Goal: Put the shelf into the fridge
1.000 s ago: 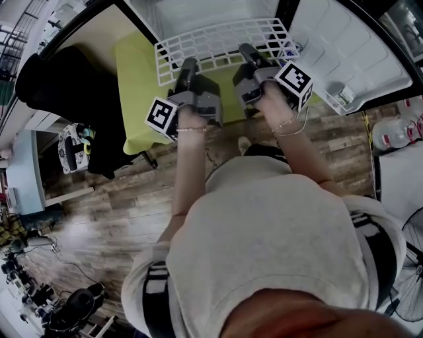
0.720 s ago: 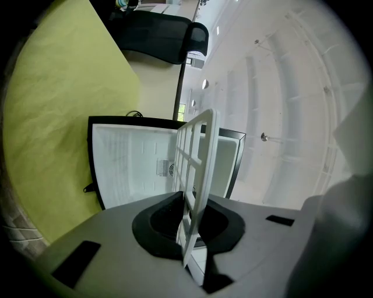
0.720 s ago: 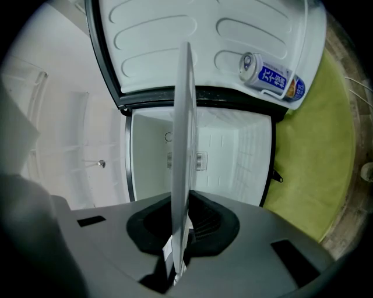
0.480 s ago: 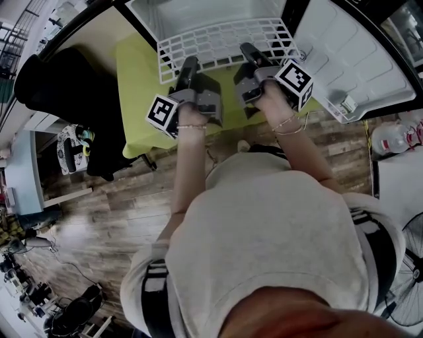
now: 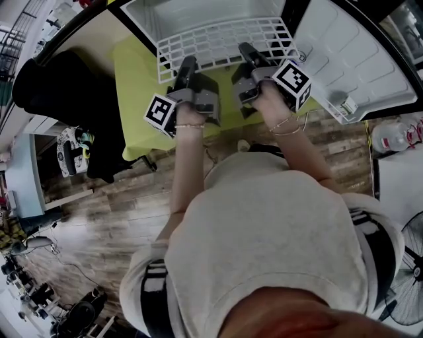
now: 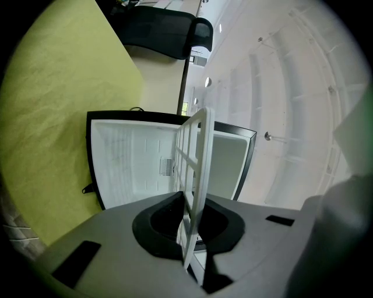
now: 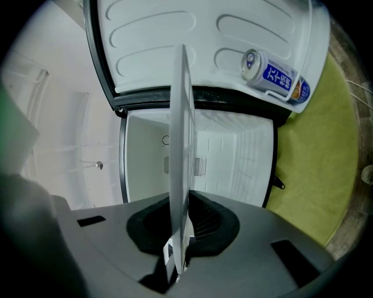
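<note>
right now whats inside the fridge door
One can lies on its side in the door pocket. The shelf covers a strip of the door, so anything behind it is hidden.

Wood-plank floor [image 5: 99, 218], yellow-green sheet [image 5: 135, 86] beside a black chair [image 5: 59, 86], loose cables [image 5: 41, 243] at lower left, fan [image 5: 408, 264] at right edge

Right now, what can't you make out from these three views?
1. Head view: the top edge cuts off most of the fridge interior beyond the shelf.
2. Gripper views: the bodies of the left gripper and right gripper hide part of the fridge opening.
3. Right gripper view: the can print is too small to read.
</note>
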Demonstrator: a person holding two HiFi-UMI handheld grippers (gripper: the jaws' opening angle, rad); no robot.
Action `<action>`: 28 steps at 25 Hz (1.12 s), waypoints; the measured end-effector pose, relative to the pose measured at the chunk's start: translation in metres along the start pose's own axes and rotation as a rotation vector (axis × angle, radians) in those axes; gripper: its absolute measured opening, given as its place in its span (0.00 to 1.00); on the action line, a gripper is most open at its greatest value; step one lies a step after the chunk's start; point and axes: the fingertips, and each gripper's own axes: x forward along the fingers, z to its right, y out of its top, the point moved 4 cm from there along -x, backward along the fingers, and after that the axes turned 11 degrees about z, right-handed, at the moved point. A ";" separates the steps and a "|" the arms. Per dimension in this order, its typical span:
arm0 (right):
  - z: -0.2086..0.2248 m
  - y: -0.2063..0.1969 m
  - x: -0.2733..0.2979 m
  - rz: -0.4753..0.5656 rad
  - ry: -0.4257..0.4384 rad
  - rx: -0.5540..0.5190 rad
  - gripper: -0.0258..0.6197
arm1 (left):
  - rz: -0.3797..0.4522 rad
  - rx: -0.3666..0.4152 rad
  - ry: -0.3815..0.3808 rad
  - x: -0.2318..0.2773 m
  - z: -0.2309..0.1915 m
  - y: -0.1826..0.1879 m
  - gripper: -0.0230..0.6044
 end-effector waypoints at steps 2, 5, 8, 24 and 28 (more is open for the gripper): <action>0.000 0.000 0.002 0.002 -0.001 0.001 0.09 | 0.000 -0.002 0.000 0.003 -0.001 0.001 0.09; 0.000 -0.001 0.005 -0.001 -0.003 0.001 0.09 | 0.000 -0.006 -0.001 0.007 -0.002 0.003 0.09; 0.001 -0.001 0.007 0.000 -0.005 -0.002 0.09 | 0.001 -0.008 0.000 0.009 -0.004 0.004 0.09; 0.005 0.001 0.018 -0.005 -0.011 0.013 0.09 | 0.001 -0.002 0.000 0.018 -0.007 0.005 0.09; 0.007 0.002 0.021 -0.009 -0.016 0.023 0.09 | -0.001 0.000 0.003 0.019 -0.007 0.004 0.09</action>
